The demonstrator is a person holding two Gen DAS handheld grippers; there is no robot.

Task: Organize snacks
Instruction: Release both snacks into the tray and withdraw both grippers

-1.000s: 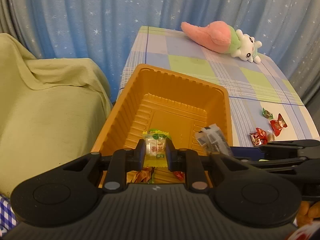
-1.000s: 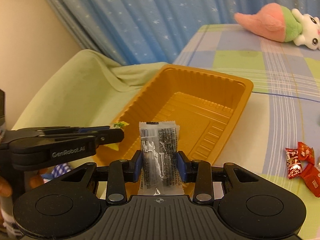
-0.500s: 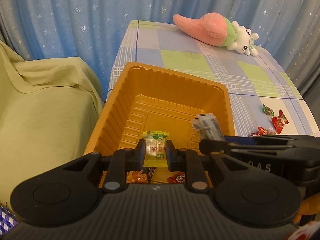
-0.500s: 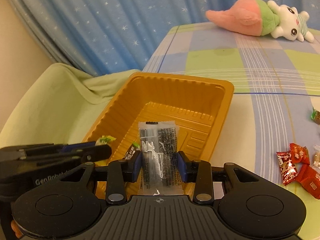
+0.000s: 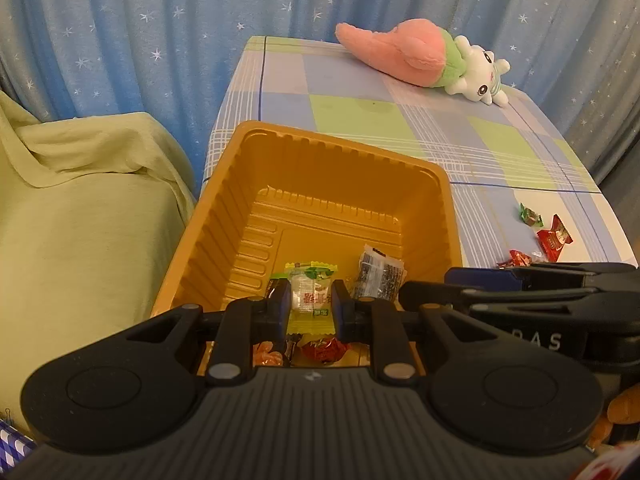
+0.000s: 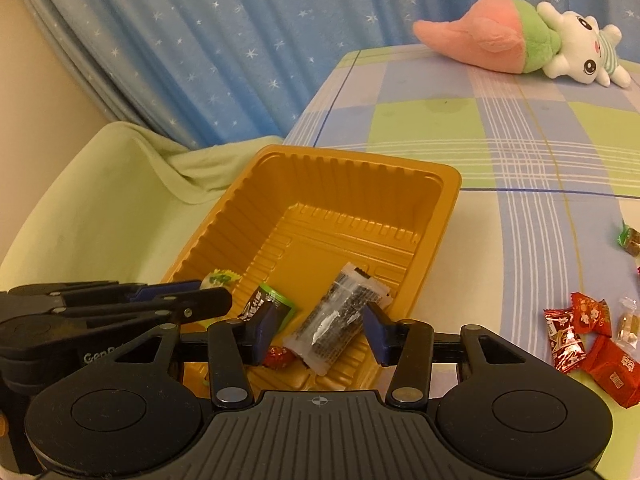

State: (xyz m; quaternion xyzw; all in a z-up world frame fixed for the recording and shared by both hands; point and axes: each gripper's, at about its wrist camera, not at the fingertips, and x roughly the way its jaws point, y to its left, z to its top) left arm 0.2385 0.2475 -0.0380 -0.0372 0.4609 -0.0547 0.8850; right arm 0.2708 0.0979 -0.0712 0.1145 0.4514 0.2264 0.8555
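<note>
Released since the earlier frame, the black-speckled packet (image 6: 340,322) now lies at 6 o'clock in the orange tray (image 6: 440,216). Left tongs (image 5: 310,306) are clamped on a yellow-green candy (image 5: 310,300) above it; right tongs (image 6: 320,330) are opening, pads clear of the packet. Red candies (image 6: 580,336) await at 3 o'clock on the worktop (image 6: 500,240).

My left gripper (image 5: 310,306) covers the lower part of the tray (image 5: 320,152), so the red snack (image 5: 322,350) there shows only partly. The print on my yellow-green packet (image 5: 310,300) is too small to read. Red sweets (image 6: 608,368) run off the right wrist view's edge.
</note>
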